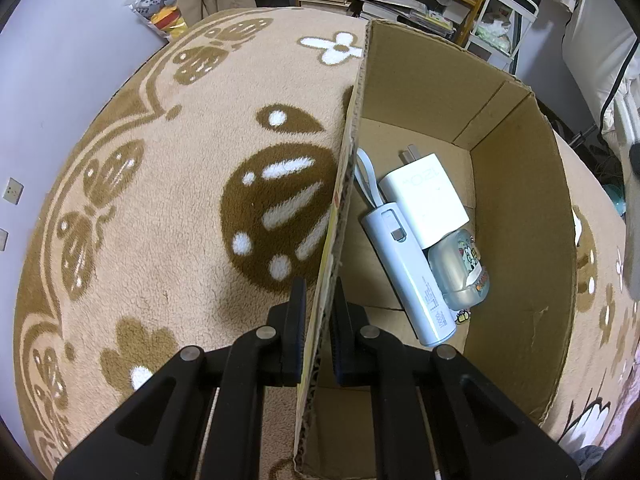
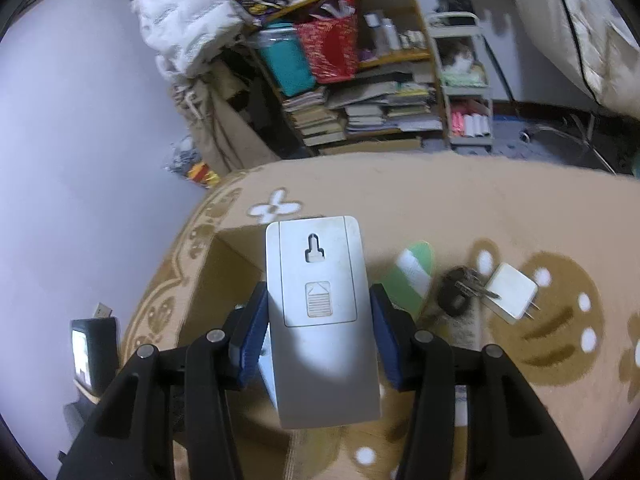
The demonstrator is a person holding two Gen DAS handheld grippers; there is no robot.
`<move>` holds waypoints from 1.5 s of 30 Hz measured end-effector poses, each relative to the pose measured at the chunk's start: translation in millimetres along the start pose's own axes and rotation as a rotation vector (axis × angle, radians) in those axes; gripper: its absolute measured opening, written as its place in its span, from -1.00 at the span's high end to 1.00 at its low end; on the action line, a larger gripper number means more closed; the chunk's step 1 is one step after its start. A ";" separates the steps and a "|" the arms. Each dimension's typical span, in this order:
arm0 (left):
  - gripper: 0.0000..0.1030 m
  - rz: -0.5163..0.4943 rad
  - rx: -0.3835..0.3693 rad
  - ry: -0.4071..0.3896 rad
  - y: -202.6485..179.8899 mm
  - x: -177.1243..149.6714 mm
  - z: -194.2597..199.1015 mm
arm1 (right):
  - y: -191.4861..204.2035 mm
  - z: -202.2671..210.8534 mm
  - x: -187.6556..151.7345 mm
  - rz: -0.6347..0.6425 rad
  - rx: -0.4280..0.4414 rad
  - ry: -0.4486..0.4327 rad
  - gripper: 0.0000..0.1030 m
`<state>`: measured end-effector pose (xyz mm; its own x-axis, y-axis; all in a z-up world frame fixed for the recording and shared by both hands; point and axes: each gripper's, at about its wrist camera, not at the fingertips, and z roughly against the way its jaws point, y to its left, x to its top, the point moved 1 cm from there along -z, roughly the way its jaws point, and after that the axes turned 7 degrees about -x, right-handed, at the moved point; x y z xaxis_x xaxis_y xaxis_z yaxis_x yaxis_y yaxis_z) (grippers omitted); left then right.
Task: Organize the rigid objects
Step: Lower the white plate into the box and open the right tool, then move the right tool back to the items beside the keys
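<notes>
— Left claw (image 1: 317,312)?
— Pinching the cardboard box (image 1: 516,184) wall edge; power bank (image 1: 408,276) lying inside, just right.
— Right claw (image 2: 320,332)?
— Gripping a grey remote (image 2: 320,320), hovering above carpet (image 2: 460,200); box opening lying left below.

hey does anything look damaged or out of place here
The cardboard box has a small tear low on its right wall, and its cut rim is ragged. A key bunch, white plug adapter and green-striped item lie loose on the rug.
</notes>
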<state>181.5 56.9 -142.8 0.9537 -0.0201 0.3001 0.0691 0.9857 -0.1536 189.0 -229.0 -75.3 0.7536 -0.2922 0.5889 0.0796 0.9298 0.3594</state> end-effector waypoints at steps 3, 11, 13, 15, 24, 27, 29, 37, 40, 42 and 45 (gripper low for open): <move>0.81 -0.002 0.003 -0.003 -0.3 0.0 0.3 | 16.8 -2.0 3.3 0.032 0.017 0.002 -0.02; 0.82 0.010 -0.012 -0.002 1.4 0.2 1.2 | 42.5 -29.9 -10.8 0.061 0.036 0.069 -0.02; 0.82 0.009 -0.011 -0.002 1.8 0.1 1.2 | 46.0 -37.6 -16.5 0.069 0.042 0.083 -0.02; 0.82 0.011 -0.015 -0.002 2.2 0.2 1.3 | 48.2 -44.4 -22.7 0.077 0.048 0.096 -0.03; 0.81 0.014 -0.020 -0.001 3.4 2.6 -0.2 | 57.3 -52.0 -35.4 0.155 0.026 0.134 -0.03; 0.81 0.016 -0.025 -0.001 3.1 2.8 -0.5 | 56.8 -51.6 -35.5 0.148 -0.010 0.127 -0.05; 0.81 0.018 -0.027 -0.001 3.0 2.8 -0.6 | 57.1 -49.4 -35.5 0.153 -0.009 0.124 -0.05; 0.81 0.016 -0.025 0.001 3.7 2.4 0.5 | 51.5 -21.9 -22.0 0.143 0.008 0.058 -0.53; 0.81 0.019 -0.029 0.000 4.0 1.8 0.6 | 43.1 -5.8 -13.8 0.123 0.003 0.015 -0.73; 0.81 0.019 -0.028 0.000 3.9 1.7 0.8 | 34.3 2.7 -7.3 0.124 -0.017 -0.011 -0.90; 0.81 0.019 -0.026 -0.001 3.9 1.6 0.7 | 14.3 8.1 0.7 0.103 -0.066 -0.046 -0.97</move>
<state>183.1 60.8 -142.2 0.9547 -0.0011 0.2976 0.0585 0.9812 -0.1840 185.4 -217.8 -63.9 0.7291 -0.2027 0.6537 0.0471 0.9677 0.2476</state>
